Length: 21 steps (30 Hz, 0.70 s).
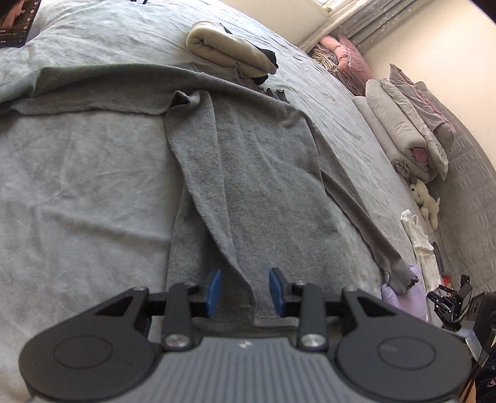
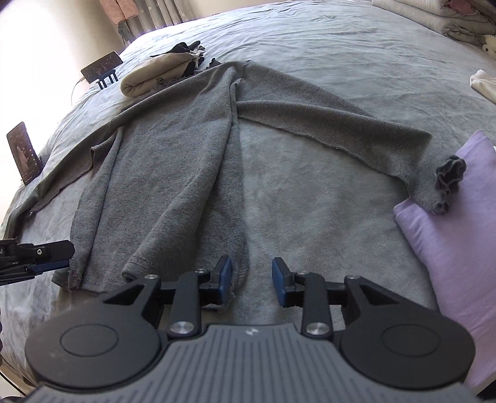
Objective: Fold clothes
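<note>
Hem first: we hover both grippers over the sweater [image 2: 173,173] lying flat near the bed's [image 1: 77,186] front edge. Left gripper [image 1: 245,293] part open astride a hem fold, right gripper [image 2: 251,280] part open, empty. We should pinch both hem corners evenly.

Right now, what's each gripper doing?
Left gripper: open, sweater hem between its fingers, not pinched.
Right gripper: open, holding nothing.

A home bedroom: wide bed [image 1: 77,186], stacked quilts [image 1: 403,130], curtains [image 1: 356,21].
</note>
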Tool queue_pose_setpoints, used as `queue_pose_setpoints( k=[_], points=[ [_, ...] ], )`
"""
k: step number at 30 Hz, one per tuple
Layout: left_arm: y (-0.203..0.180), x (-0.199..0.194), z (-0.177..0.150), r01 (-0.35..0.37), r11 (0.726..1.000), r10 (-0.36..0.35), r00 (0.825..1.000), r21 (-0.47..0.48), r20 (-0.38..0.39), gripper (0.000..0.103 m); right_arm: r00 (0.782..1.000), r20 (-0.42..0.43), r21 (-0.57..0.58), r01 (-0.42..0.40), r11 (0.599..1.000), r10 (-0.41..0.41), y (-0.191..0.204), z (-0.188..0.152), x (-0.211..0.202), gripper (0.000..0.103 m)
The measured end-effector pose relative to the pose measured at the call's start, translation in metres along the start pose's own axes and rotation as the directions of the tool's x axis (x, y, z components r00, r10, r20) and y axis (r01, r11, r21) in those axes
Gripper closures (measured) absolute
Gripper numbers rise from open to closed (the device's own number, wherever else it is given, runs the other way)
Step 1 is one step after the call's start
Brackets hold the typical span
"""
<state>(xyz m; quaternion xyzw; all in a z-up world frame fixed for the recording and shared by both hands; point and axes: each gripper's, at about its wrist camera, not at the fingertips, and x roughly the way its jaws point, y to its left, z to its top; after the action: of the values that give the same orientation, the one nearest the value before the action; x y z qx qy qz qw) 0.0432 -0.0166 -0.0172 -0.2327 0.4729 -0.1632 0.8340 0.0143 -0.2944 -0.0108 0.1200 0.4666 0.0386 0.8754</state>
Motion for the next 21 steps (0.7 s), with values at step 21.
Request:
queue_pose_setpoints(
  k=[21],
  points=[
    [0.086, -0.079, 0.01, -0.034, 0.998, 0.042, 0.99, -0.059, 0.138, 0.101, 0.995, 0.1, -0.132, 0.021, 0.991, -0.008, -0.001, -0.017, -0.02, 0.097]
  ],
)
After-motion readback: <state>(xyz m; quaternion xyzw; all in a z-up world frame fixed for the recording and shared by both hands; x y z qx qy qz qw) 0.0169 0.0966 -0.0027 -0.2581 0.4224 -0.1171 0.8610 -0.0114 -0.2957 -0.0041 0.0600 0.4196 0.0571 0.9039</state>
